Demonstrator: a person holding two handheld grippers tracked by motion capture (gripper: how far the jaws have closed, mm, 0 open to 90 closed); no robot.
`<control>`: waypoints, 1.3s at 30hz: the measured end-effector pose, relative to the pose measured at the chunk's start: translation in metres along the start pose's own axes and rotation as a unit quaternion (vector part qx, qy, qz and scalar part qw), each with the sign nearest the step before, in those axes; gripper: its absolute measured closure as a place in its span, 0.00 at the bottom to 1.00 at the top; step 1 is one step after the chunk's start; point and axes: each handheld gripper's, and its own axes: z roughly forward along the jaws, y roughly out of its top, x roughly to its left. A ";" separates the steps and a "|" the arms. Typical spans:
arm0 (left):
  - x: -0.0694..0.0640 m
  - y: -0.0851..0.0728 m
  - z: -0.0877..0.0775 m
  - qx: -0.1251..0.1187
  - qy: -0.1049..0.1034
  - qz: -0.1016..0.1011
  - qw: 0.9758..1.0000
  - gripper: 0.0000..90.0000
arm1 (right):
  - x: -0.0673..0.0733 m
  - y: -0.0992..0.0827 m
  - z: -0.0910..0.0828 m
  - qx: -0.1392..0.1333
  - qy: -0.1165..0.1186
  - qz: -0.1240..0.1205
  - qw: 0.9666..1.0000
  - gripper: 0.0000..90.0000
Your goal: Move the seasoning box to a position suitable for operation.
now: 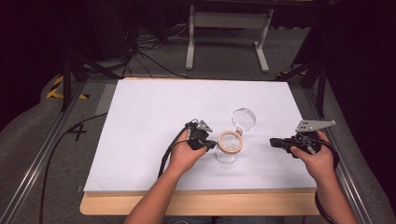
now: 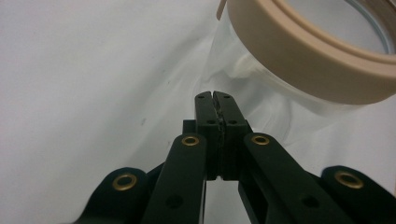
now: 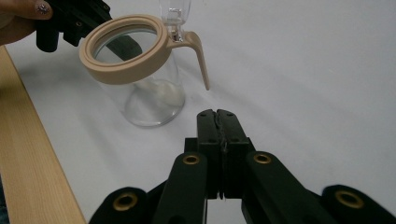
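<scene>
jar: clear glass jar (image 1: pixel 227 151) with a tan ring (image 1: pixel 230 141) around its mouth, standing upright on the white surface (image 1: pixel 140 121), near the front edge and a little right of centre.
lid: round glass lid (image 1: pixel 243 119) swung open behind the jar, joined to the ring by a hinge; a tan tab (image 3: pixel 201 56) hangs down from the ring beside that hinge.
left hand-held gripper (image 1: pixel 205 142): jaws pressed together on nothing; tips just beside the jar's left wall, below the ring. In the left gripper view (image 2: pixel 215 100) the glass rises right ahead and to the right of the tips; whether they touch it I cannot tell.
right hand-held gripper (image 1: pixel 276 142): jaws also together and empty, well apart from the jar, pointing left toward it. In the right gripper view (image 3: pixel 218 114) the jar lies ahead and to the left, the tan tab closest to the tips.
nearer side: left, by a clear margin.
long axis: jar vertical, mouth up; lid leaning away toward the far side of the surface.
likely turning point: the jar sits between the 2 grippers, so the left could steady it while the right comes in to the tab or lid.
hard to make out: hinge detail is small and blurred; jar base is cut off in the left gripper view; the glass wall is faint against the white.
</scene>
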 end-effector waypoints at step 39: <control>-0.029 0.003 -0.001 0.022 -0.025 0.036 0.999 0.95 | 0.001 0.003 0.000 0.000 0.009 -0.006 1.000 0.99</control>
